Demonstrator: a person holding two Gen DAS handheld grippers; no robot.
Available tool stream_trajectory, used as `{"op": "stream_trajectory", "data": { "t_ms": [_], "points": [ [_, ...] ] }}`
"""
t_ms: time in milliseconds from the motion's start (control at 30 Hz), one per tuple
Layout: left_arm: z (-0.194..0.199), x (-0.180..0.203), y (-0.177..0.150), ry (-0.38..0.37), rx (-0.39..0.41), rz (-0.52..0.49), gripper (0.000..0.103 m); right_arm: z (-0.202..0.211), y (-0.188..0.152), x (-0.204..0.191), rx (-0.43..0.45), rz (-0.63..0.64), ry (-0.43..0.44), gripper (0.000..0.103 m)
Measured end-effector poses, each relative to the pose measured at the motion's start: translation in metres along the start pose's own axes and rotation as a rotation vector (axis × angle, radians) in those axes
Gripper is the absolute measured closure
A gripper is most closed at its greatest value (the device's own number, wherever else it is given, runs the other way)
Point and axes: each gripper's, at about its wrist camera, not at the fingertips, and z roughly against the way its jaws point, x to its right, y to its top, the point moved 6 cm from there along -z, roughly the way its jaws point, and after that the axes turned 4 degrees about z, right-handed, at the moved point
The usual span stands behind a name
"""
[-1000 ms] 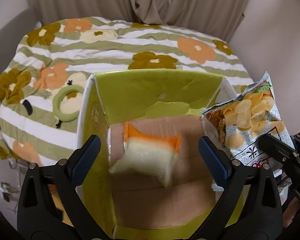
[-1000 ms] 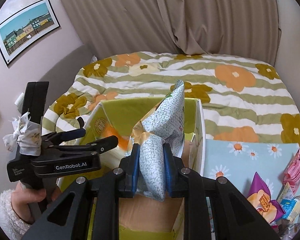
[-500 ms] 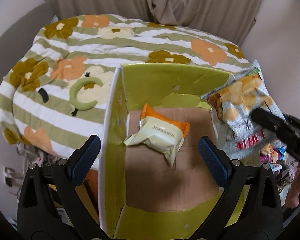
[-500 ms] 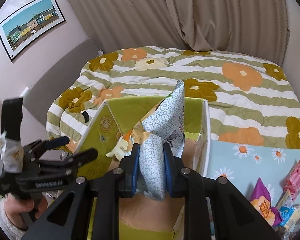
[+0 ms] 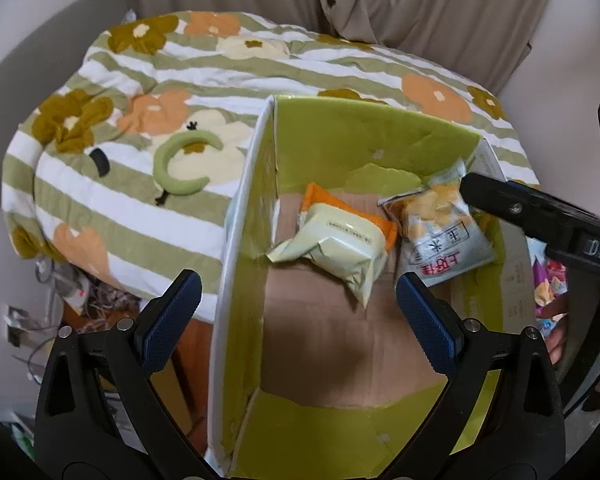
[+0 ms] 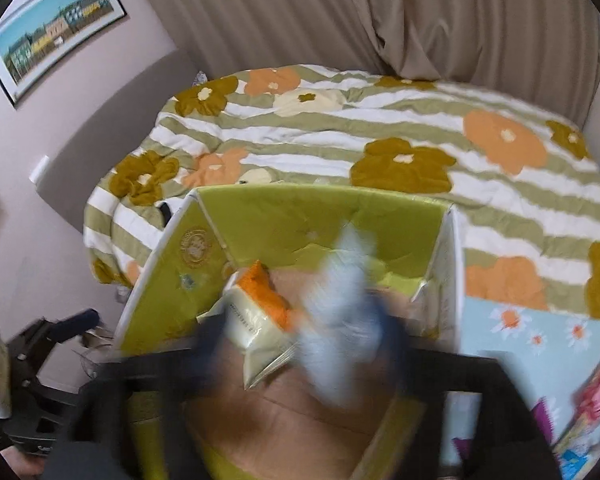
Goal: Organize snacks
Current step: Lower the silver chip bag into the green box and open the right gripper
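Note:
A green-lined cardboard box (image 5: 256,184) stands open on the bed. A cream and orange snack packet (image 5: 336,240) lies on its floor; it also shows in the right wrist view (image 6: 256,312). A silver chip bag (image 5: 440,232) lies beside it at the box's right wall. My left gripper (image 5: 296,320) is open and empty above the box's near end. My right gripper (image 6: 300,336) is blurred, its fingers spread wide, with the chip bag (image 6: 340,320) loose between them over the box (image 6: 260,220). Its tip reaches in from the right in the left wrist view (image 5: 484,192).
The box rests on a striped flower quilt (image 5: 140,160) with a green ring (image 5: 180,164) on it. A pale blue daisy cloth (image 6: 532,328) with more snack packets (image 6: 596,392) lies right of the box. Curtains hang behind.
My right gripper has opened and let the chip bag drop into the box beside the cream packet. My left gripper has drawn back and to the left.

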Motion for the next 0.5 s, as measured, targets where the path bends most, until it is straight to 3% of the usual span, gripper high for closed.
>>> {"op": "stream_trajectory", "data": {
  "t_ms": [67, 300, 500],
  "points": [
    [0.001, -0.001, -0.004, -0.005, -0.002, 0.009, 0.006, 0.006, -0.003, 0.000, 0.026, -0.022, 0.025, 0.000],
    [0.009, -0.001, -0.008, -0.011, 0.003, 0.013, 0.006, 0.024, -0.011, -0.005, 0.018, 0.041, -0.062, 0.000],
    [0.040, 0.001, -0.005, -0.029, 0.054, 0.001, 0.006, 0.059, -0.009, -0.020, 0.071, 0.079, -0.107, 0.000]
  ]
}}
